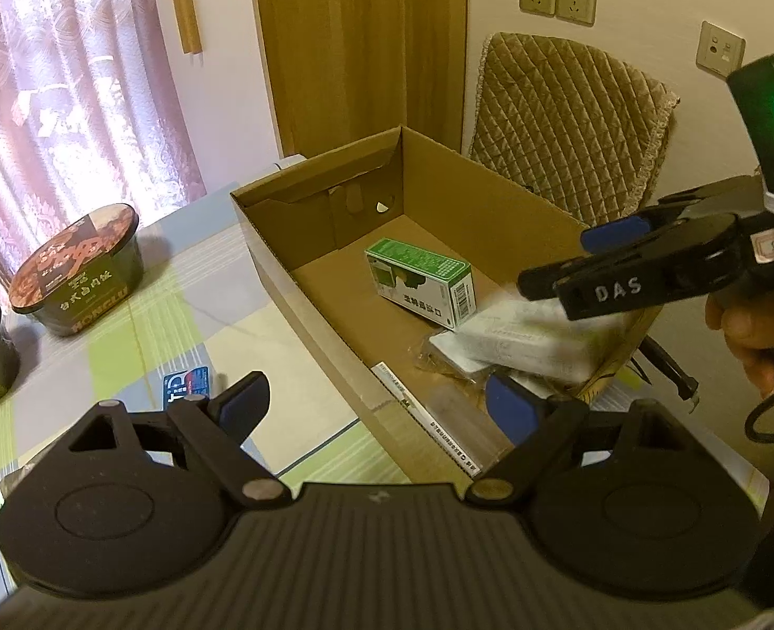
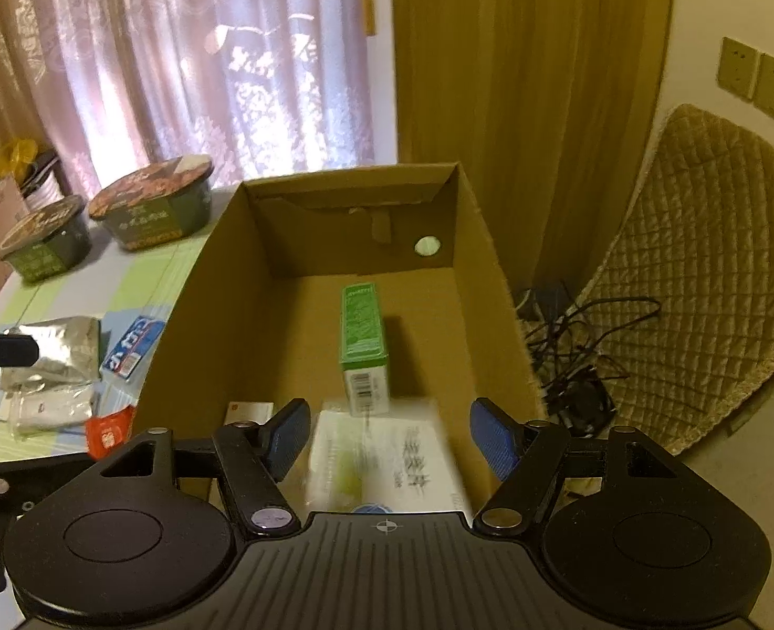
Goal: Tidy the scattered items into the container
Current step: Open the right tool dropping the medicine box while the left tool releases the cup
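Two round dark-green noodle bowls with brown printed lids (image 2: 153, 205) are sitting on the striped green and white tablecloth (image 2: 140, 283), far to the left of the big open brown cardboard box (image 2: 240, 315). Closer to the box on that same side, a crinkly silver foil pouch (image 2: 59, 349), a small blue and white packet (image 2: 132, 349), a clear plastic packet (image 2: 51, 412) and a little orange packet (image 2: 108, 433) are lying on the cloth. The blue packet is lying just beside the box's left wall.

Inside the box, a small green and white carton (image 1: 421, 281) is lying on the floor near the middle. A flat white box with blurry printing (image 2: 387, 459) is lying at the near end, touching the green carton.

The left gripper (image 1: 382, 407) is hanging over the box's near left wall, and its blue-padded fingers are standing wide apart with nothing between them. The right gripper (image 2: 389, 438) is hovering above the flat white box, and its fingers are also spread wide, not touching it. In the left wrist view, a hand (image 1: 749, 331) is holding that right gripper over the box's right side.

To the right of the box, a tan quilted chair cushion (image 2: 702, 273) is leaning by the wall, with black cables (image 2: 581, 346) tangled on the floor between it and the box.
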Action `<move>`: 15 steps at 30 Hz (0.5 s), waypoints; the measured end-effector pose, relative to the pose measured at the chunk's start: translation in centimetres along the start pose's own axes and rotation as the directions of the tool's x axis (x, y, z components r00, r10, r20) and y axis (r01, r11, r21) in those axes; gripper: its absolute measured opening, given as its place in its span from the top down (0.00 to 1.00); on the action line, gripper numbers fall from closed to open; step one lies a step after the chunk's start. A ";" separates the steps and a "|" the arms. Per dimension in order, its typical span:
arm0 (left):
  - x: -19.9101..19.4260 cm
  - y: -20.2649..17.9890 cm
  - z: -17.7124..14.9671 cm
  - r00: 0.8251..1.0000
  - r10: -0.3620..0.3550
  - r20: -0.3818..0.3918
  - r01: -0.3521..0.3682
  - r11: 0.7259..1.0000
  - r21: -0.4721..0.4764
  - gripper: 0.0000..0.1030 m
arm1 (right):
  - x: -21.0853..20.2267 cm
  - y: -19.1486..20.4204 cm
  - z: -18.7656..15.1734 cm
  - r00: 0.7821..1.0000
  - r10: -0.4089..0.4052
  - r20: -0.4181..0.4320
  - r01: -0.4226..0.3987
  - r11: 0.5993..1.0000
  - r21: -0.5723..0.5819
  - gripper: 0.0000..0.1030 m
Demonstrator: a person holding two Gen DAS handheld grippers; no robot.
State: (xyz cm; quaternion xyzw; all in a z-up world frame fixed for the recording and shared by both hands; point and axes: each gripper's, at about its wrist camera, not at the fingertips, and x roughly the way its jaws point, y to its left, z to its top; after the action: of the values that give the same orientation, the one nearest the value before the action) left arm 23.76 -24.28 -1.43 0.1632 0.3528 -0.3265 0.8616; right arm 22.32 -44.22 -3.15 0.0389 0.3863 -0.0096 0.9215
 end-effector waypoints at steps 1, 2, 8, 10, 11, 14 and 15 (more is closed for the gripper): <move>-0.1 0.0 0.0 1.000 0.000 0.000 0.000 1.000 0.000 0.16 | -0.2 -0.2 0.0 1.000 -0.001 0.003 0.001 1.000 0.006 0.29; -0.1 0.0 -0.1 1.000 0.000 0.000 0.000 1.000 0.000 0.16 | -0.3 -0.4 0.0 1.000 -0.002 0.005 0.002 1.000 0.012 0.29; -0.6 0.0 -0.4 1.000 -0.001 -0.001 0.001 1.000 -0.007 0.16 | -1.5 -1.2 -0.5 1.000 -0.005 0.001 0.005 0.999 0.047 0.29; -0.9 -0.1 -0.5 1.000 -0.003 -0.001 0.003 1.000 -0.007 0.16 | -1.9 -1.2 -0.8 1.000 0.000 -0.005 0.001 0.998 0.055 0.29; -1.0 -0.2 -0.6 1.000 -0.004 -0.001 0.004 1.000 -0.006 0.16 | -2.1 -1.1 -1.0 1.000 0.000 -0.007 0.000 0.998 0.055 0.29; -1.6 -0.3 -0.7 1.000 -0.005 0.002 0.005 1.000 -0.008 0.16 | -2.6 -0.9 -1.4 1.000 0.002 -0.012 -0.002 0.998 0.058 0.29; -1.7 -0.3 -0.7 1.000 -0.005 0.003 0.005 1.000 -0.009 0.16 | -2.9 -0.8 -1.6 1.000 0.004 -0.013 -0.003 0.998 0.061 0.29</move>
State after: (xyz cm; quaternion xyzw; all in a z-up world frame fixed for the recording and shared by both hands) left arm 22.27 -23.33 -0.71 0.1582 0.3535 -0.3273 0.8619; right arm 19.15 -44.96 -2.26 0.0678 0.3916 -0.0196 0.9174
